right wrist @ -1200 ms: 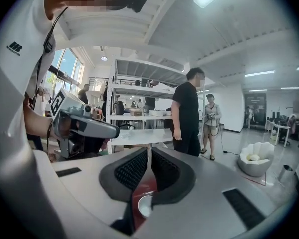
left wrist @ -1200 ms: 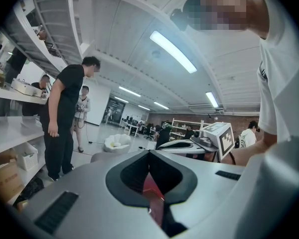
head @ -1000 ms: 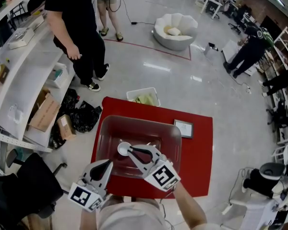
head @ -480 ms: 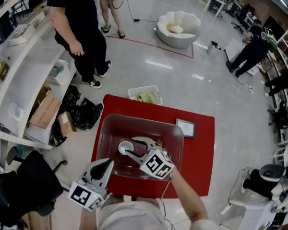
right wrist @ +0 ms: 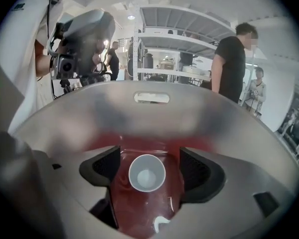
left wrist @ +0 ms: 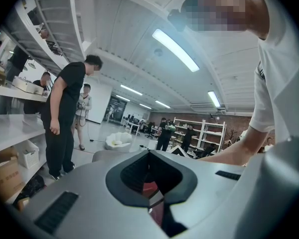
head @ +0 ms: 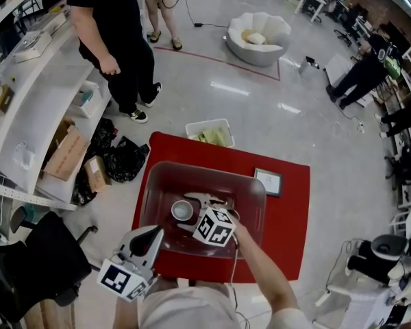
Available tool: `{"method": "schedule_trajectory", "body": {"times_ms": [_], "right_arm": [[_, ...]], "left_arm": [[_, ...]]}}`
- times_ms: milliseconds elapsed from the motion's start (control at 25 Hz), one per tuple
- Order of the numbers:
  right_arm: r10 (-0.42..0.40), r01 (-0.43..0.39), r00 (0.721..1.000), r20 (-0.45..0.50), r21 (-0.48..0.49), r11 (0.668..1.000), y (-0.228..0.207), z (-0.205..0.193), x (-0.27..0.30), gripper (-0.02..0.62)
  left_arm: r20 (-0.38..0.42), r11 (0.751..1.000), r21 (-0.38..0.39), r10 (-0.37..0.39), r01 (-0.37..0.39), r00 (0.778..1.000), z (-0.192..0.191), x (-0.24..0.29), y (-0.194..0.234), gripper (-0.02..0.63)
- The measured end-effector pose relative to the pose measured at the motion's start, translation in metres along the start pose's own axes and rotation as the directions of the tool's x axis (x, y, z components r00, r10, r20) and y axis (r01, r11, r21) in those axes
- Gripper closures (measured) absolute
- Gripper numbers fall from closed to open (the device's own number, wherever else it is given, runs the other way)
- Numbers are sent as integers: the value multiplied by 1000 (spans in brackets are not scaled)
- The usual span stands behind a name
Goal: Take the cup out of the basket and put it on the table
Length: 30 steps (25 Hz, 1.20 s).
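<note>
Clutter round the red table (head: 291, 218): what is there?

On the floor at its far edge, one white tub (head: 211, 133) of green things. To the left, white shelves (head: 38, 105), with two cardboard boxes (head: 63, 160) and black bags (head: 123, 163) below them. One person in black (head: 113, 29) stands by the shelves, a second person (head: 161, 5) is just beyond, and a third (head: 359, 70) is far off at the right. One white shell-shaped chair (head: 259, 38) sits well beyond the table.

And on the table?

One translucent basket (head: 255, 190) and, just beside its far right corner, one small framed card (head: 268, 181).

What does the basket hold?

One white cup (head: 183, 210), upright, mouth up, on the basket floor toward the left side.

Anything in the way of it?

The basket's walls rise all round it. The right gripper (right wrist: 150, 167) comes in over the near wall and points down into the basket.

Its jaws?

They have just been opening and stand wide, one on each side of the cup. In the right gripper view a strip of basket floor shows between each pad (right wrist: 107, 167) and the cup, so neither presses on it.

The other one?

The left gripper (head: 153, 235) hangs by the basket's near left corner, apart from the cup. Its jaws are together with nothing between them.
</note>
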State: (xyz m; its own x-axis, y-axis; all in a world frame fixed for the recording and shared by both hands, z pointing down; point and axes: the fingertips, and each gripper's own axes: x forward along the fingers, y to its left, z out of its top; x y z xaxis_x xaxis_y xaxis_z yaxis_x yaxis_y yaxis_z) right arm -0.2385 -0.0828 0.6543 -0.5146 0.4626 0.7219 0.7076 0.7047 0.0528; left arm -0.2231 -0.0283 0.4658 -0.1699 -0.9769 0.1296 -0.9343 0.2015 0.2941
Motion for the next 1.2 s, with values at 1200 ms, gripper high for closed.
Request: {"method": "schedule_trajectory", "body": {"times_ms": [1200], "right_arm": [[100, -138, 957, -274, -125, 983, 11, -69, 72, 173]], "left_arm": [[-9, 999, -14, 42, -42, 999, -9, -6, 10, 600]]}}
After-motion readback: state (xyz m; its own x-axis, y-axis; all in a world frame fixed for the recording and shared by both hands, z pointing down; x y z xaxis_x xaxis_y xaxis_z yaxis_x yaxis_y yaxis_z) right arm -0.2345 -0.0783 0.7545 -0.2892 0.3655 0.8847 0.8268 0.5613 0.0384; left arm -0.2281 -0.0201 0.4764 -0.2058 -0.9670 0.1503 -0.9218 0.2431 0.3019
